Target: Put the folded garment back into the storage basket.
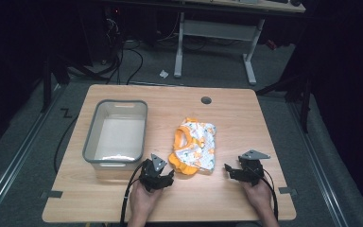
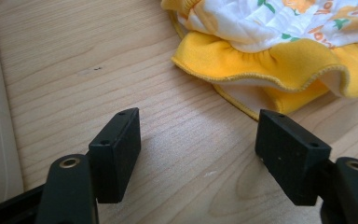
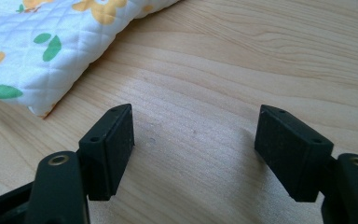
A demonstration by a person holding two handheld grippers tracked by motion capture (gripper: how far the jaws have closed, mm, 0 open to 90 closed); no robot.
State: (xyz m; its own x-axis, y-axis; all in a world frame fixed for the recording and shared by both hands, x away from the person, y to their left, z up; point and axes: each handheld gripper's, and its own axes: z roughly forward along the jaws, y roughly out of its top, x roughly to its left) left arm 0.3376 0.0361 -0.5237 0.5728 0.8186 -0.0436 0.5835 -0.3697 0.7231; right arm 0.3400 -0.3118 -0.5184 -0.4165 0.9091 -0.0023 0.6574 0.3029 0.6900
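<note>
Folded garment [image 1: 194, 145], white print with yellow trim, lies mid tabletop [image 1: 246, 118], just right of grey bin [image 1: 116, 134]. Bin looks empty, though glare hides part of its floor. Left hand-held gripper [image 1: 159, 177] at garment's near-left corner, jaws spread wide, nothing between them, yellow hem just ahead. Right hand-held gripper [image 1: 238, 171] near garment's right edge, apart from it, jaws spread, over bare wood.

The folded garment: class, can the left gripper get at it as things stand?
Probably yes. The left gripper is open beside the garment's yellow hem, with only bare table between.
</note>
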